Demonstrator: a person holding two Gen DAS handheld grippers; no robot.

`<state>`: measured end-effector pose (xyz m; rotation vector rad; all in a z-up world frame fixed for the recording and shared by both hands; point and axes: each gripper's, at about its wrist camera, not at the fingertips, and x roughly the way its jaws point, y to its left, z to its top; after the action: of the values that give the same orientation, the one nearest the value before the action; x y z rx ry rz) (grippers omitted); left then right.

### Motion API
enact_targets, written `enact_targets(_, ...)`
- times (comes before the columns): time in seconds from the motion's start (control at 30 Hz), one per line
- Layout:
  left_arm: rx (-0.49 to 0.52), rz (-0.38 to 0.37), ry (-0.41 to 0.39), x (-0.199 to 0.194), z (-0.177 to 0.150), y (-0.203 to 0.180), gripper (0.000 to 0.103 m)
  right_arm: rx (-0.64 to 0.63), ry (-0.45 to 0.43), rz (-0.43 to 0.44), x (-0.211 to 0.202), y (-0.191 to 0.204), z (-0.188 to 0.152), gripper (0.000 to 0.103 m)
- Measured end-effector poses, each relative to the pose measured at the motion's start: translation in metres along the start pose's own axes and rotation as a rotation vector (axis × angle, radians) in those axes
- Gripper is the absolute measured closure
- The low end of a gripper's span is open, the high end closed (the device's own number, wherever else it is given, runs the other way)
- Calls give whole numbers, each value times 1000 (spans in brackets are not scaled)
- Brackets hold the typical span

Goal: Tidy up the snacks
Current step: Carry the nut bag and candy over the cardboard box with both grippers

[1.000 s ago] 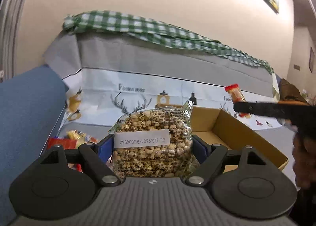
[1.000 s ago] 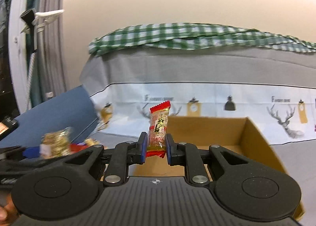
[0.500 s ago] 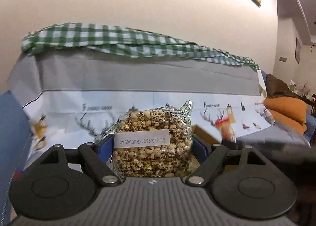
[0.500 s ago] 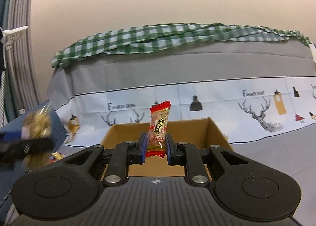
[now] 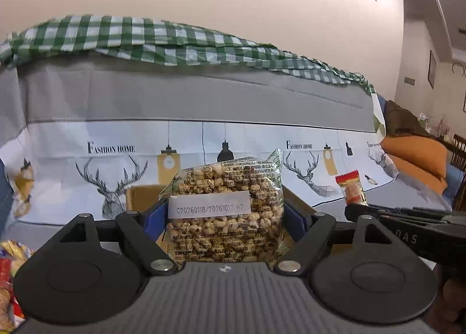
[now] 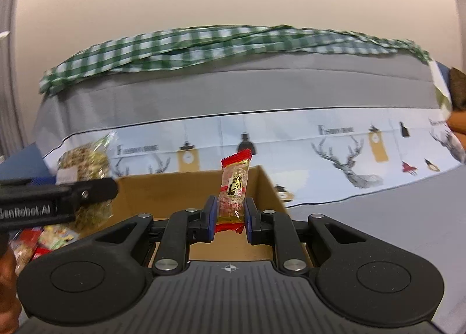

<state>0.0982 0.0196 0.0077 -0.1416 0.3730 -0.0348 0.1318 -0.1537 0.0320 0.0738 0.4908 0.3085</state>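
Left wrist: one puffed-snack bag; one red candy

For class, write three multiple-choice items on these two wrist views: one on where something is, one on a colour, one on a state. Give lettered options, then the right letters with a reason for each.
1. Where is the cardboard box?
A. on the sofa seat, just beyond both grippers
B. on top of the sofa back
C. hanging on the wall

2. What colour is the checked cloth along the top of the sofa back?
A. red and white
B. green and white
C. plain blue

3. What is the right gripper doing?
A. standing open, with nothing in it
B. shut on a small red-ended snack bar
C. shut on the checked cloth

Answers:
1 A: the box sits open ahead of the jaws in both views, in front of the deer-print cover.
2 B: green and white squares show.
3 B: its jaws pinch the snack bar, while the left gripper holds the bag of puffed snacks.
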Motion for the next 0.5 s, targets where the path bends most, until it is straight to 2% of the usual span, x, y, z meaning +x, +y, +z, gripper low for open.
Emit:
enact_targets(0.2, -45, 10, 35, 9, 0, 3, 18, 87, 44, -43, 11, -7, -1, 83)
enact_targets(0.5, -66, 26, 50, 10, 0, 7, 18, 57, 44, -31, 15, 5, -2, 83)
